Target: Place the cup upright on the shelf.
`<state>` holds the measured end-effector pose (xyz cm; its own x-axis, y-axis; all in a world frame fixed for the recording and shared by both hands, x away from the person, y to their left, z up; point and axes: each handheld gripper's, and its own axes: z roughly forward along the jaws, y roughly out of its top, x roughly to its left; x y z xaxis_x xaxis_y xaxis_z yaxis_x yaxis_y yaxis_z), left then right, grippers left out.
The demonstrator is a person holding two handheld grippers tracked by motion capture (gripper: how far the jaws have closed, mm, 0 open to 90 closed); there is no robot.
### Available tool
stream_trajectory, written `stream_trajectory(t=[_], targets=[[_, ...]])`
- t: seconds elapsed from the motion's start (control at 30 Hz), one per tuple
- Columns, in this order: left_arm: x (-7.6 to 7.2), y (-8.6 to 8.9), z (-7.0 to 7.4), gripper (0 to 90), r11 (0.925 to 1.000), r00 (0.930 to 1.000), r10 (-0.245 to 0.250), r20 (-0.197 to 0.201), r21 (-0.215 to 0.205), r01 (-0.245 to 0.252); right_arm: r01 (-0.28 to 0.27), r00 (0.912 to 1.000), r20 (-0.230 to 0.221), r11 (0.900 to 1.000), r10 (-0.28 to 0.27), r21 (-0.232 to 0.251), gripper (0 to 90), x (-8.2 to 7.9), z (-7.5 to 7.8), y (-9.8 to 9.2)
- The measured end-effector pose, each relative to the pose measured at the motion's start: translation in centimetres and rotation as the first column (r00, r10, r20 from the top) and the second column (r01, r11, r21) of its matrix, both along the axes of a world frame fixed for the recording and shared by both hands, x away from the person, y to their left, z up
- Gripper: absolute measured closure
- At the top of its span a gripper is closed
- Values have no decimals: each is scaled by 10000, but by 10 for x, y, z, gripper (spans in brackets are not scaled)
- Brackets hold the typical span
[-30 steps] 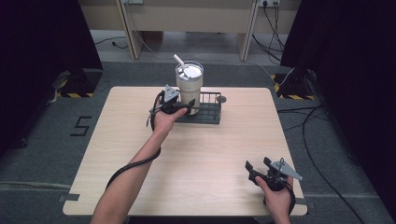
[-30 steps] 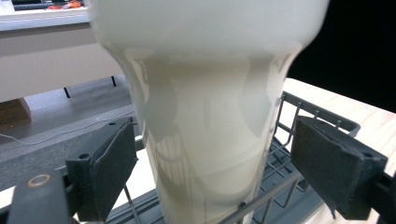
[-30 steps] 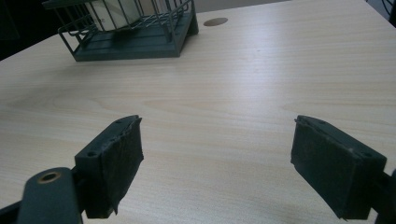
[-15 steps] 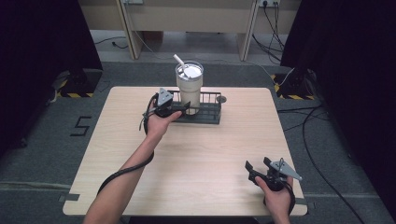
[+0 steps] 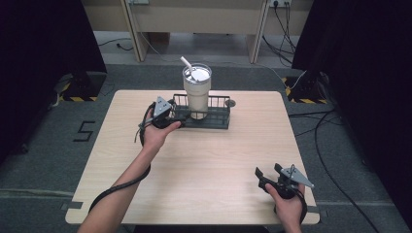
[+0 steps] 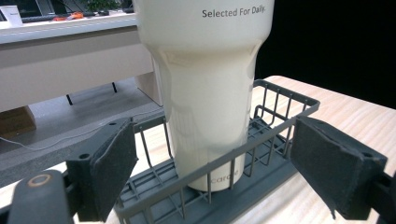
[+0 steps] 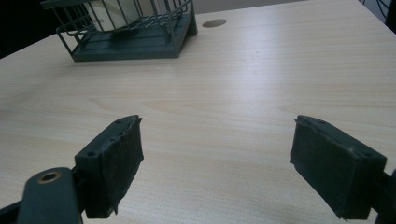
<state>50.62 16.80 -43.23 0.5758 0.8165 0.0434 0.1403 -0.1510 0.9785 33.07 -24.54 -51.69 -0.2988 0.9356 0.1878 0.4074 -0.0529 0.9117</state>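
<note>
Over the last second the left gripper (image 5: 171,116) had slid from directly in front of the cream tumbler (image 5: 197,95) out to the left end of the dark wire basket (image 5: 219,116) at the upper centre of the table (image 5: 204,160). Its jaws gaped wide and empty around tumbler and basket wall, which suggested a grasp was being lined up. The right gripper (image 5: 268,171) lay idle at the lower right, jaws wide open on nothing, and the tumbler, standing upright in the basket, read "Selected For Daily." (image 6: 237,12).

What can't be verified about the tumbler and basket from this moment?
- Tumbler: rim and straw cut off by the top edge in the left gripper view.
- Tumbler contents: lid covers them in the high view.
- Basket: its far end and the tumbler cut off by the top edge in the right gripper view.
</note>
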Motion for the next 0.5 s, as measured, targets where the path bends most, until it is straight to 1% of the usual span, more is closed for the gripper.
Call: stream_trajectory(t=[0.07, 0.27, 0.37, 0.5], targets=[[-4, 3, -1, 139, 10000, 10000, 6, -7, -67, -6, 10, 10000, -9, 10000, -10, 5, 172, 0, 0, 0], [-14, 14, -3, 140, 10000, 10000, 21, -4, -30, -21, 11, 10000, 19, 10000, -11, -72, 172, 0, 0, 0], [-19, 19, -5, 140, 9999, 10000, 43, -29, -109, -44, 10, 10000, 6, 10000, -10, -86, 172, 0, 0, 0], [-26, 27, -7, 139, 9999, 9999, 106, -20, -112, -106, 12, 10000, -5, 10000, -12, -83, 173, 0, 0, 1]])
